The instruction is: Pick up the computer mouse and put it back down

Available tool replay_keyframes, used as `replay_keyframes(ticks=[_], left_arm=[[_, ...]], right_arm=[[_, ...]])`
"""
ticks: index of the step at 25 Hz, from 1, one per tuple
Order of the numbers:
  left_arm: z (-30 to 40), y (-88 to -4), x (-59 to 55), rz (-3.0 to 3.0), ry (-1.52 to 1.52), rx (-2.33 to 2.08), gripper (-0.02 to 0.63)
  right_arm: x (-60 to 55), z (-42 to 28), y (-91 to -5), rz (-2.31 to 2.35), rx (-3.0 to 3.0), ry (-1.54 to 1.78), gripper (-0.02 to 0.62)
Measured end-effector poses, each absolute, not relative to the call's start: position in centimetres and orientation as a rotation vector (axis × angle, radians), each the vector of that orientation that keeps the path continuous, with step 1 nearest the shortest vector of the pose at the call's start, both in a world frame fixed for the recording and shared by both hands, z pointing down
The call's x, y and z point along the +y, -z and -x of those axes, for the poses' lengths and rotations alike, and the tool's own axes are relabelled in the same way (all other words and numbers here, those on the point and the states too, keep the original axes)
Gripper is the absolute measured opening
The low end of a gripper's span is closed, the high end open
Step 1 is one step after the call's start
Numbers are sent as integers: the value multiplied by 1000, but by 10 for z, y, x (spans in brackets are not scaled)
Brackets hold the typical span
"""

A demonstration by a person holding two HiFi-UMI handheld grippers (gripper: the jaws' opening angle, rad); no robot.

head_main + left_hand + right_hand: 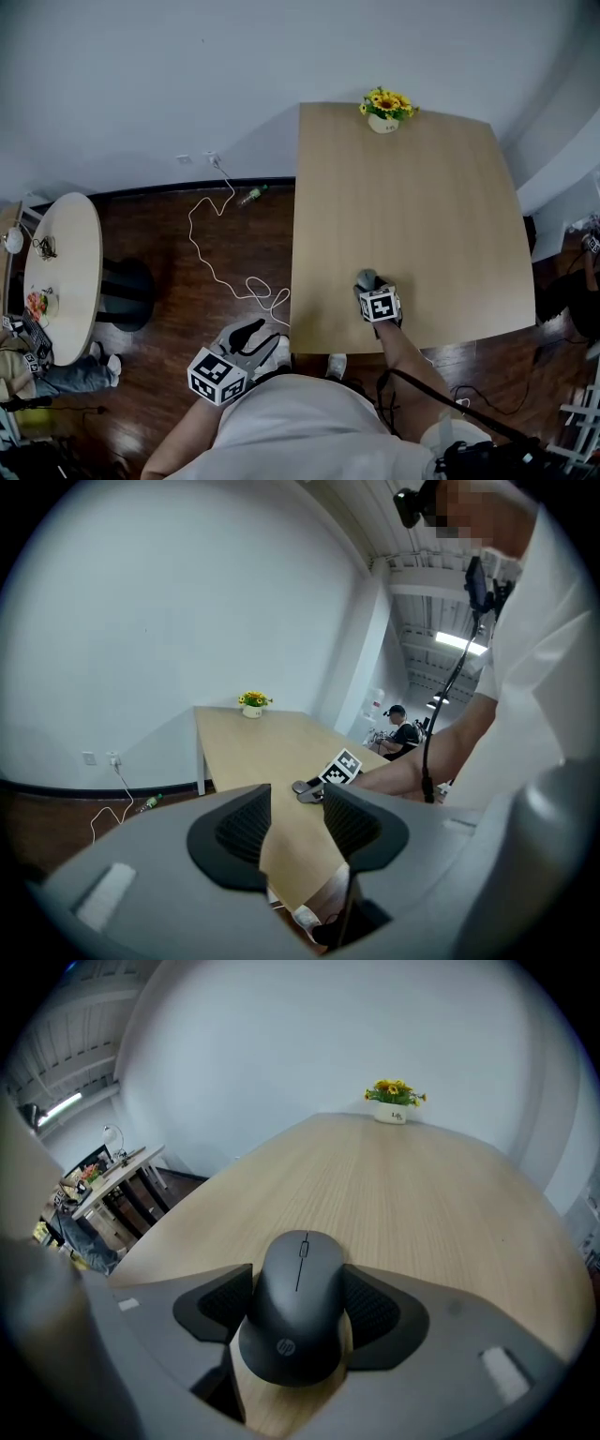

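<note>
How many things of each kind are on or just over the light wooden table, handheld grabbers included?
computer mouse: 1
pot of yellow flowers: 1
right gripper, clamped on the mouse: 1
Total: 3

Yellow flowers (386, 101) and a white cable (262, 292)
The flower pot (382, 123) stands at the far edge of the surface (412, 216); the cable lies looped on the dark floor (159, 234).

White wall (141, 75), dark wood floor (155, 230), round side table (67, 258)
</note>
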State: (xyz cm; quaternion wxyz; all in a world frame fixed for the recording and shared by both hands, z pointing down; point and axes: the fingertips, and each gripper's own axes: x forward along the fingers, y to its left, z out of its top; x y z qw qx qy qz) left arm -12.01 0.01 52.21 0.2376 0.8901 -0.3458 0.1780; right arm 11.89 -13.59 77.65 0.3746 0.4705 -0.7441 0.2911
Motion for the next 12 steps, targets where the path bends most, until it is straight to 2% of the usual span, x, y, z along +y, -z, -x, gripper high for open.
replay_keyframes(ticks=[12], left_arm=[[117, -519, -8, -2452, -479, -926, 144]], right_arm=[[-136, -115, -776, -1196, -1908, -733, 308]])
